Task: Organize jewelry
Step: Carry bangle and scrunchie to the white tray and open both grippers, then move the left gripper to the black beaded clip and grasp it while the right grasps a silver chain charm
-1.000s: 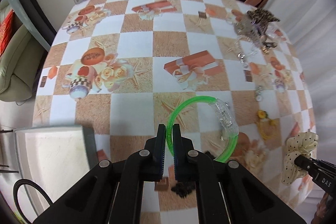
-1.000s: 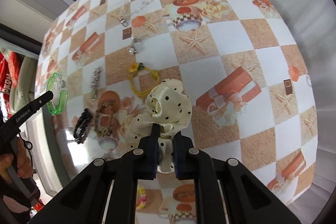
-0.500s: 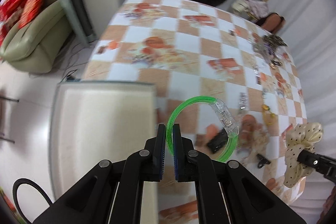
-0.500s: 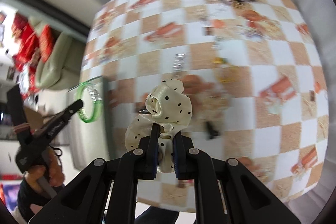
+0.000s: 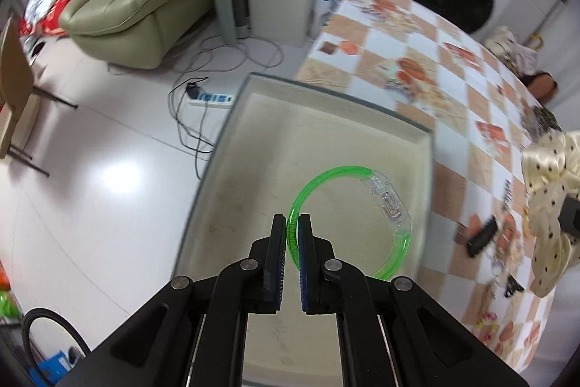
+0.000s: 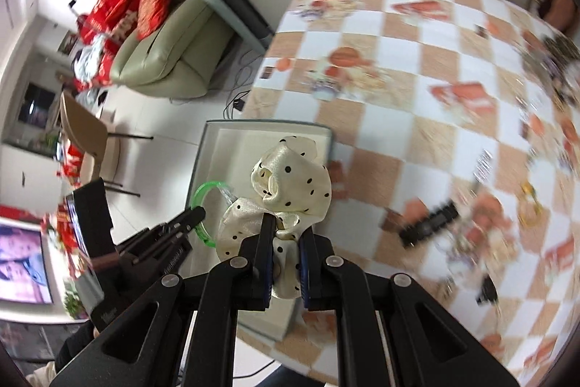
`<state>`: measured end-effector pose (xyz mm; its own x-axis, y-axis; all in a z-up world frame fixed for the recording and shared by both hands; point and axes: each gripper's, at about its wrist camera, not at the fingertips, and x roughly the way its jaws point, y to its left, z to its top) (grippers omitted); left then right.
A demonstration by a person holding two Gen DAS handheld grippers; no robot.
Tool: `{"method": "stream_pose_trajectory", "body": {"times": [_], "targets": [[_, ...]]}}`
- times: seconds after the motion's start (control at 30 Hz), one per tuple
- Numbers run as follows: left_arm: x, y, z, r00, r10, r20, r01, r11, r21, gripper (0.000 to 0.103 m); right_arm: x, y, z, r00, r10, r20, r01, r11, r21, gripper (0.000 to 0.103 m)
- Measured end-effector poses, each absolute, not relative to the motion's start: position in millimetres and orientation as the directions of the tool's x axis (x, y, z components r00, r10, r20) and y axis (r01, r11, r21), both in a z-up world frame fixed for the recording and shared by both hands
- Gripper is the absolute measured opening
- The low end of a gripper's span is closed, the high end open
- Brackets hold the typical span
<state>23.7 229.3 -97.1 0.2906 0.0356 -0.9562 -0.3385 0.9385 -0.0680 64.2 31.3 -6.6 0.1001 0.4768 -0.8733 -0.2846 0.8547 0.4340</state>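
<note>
My left gripper (image 5: 293, 223) is shut on a green plastic bracelet (image 5: 337, 173) with a clear clasp and holds it above the beige tray (image 5: 319, 118) at the table's left edge. My right gripper (image 6: 284, 227) is shut on a cream polka-dot scrunchie (image 6: 290, 176) and holds it over the same tray (image 6: 232, 147). The scrunchie also shows at the right of the left wrist view (image 5: 547, 191). The bracelet (image 6: 203, 198) and left gripper (image 6: 195, 214) show in the right wrist view.
Several loose jewelry pieces lie on the checkered tablecloth (image 6: 398, 89), among them a black hair clip (image 6: 427, 223) and a yellow piece (image 6: 529, 205). A sofa (image 5: 137, 13), cables and a power strip (image 5: 210, 97) are on the floor to the left.
Both grippers have swung left from over the table to over the tray, each carrying its item. The tray has come to the middle of both views.
</note>
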Motion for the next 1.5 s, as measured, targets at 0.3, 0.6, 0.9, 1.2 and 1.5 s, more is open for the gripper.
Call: {"method": "stream_pose_trajectory", "body": {"times": [0.3,0.6,0.9,1.2,1.5], "targets": [[51.2,248.3,-141.0,0.277,0.079,-0.957,-0.374,0.927,-0.032,0.011,110.5,98.4,-74.8,0.069,0.426,-0.902,-0.354,0.856,0.377,0.012],[55.9,241.5,-163.2,0.279,0.125,-0.952,-0.341,0.940,0.024,0.011,123.5,108.0,-132.0,0.048,0.391,-0.919,-0.351,0.868,0.351,0.014],[56.1,231.4,-163.0,0.258,0.180,-0.949,-0.297,0.950,0.099,0.011,124.2,109.1,-146.2,0.036,0.373,-0.927,-0.345,0.875,0.339,0.027],[51.7,229.8,-153.1,0.264,0.169,-0.949,-0.283,0.955,0.092,0.012,126.3,105.0,-132.3,0.063,0.430,-0.901,-0.331,0.860,0.388,0.059],[41.9,218.7,-127.7,0.314,0.183,-0.932,-0.261,0.960,0.101,0.103,121.7,67.9,-96.4,0.131,0.492,-0.860,-0.252,0.856,0.451,0.075]]}}
